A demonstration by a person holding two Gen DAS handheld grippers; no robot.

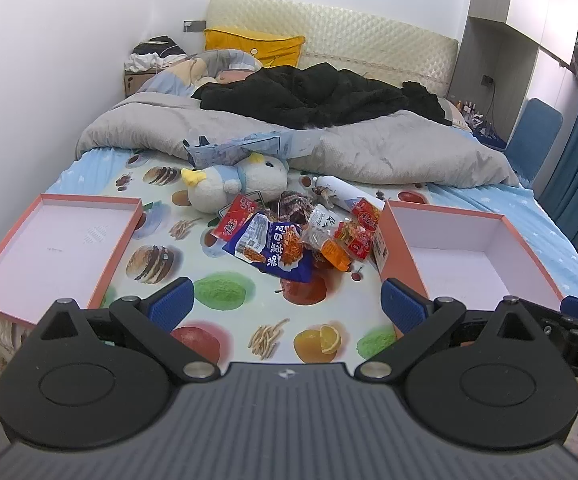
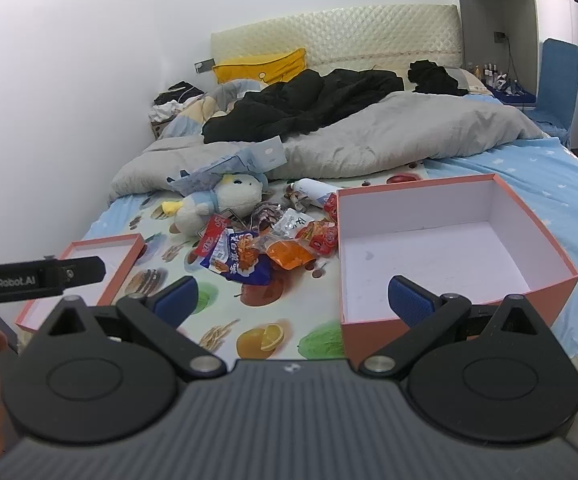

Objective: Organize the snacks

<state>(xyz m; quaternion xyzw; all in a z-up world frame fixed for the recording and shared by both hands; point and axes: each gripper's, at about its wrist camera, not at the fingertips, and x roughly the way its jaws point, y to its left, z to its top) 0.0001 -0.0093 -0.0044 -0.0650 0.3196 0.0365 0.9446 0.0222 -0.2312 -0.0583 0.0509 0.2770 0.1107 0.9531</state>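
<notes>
Left gripper (image 1: 285,300) held low over the bed's foot, jaws spread wide, nothing between them. Right gripper (image 2: 293,300) level alongside, likewise gaping and empty, right pad hanging over the near wall of the deep orange box (image 2: 441,316). Nothing in that box, only white floor. Shallow orange lid (image 1: 117,252) off to the left gripper's left, bare too. Snack pile (image 1: 289,240) dead ahead of both grippers, between lid and box, blue packet (image 1: 273,252) nearest. Plush toy (image 1: 241,184) just beyond the pile.
</notes>
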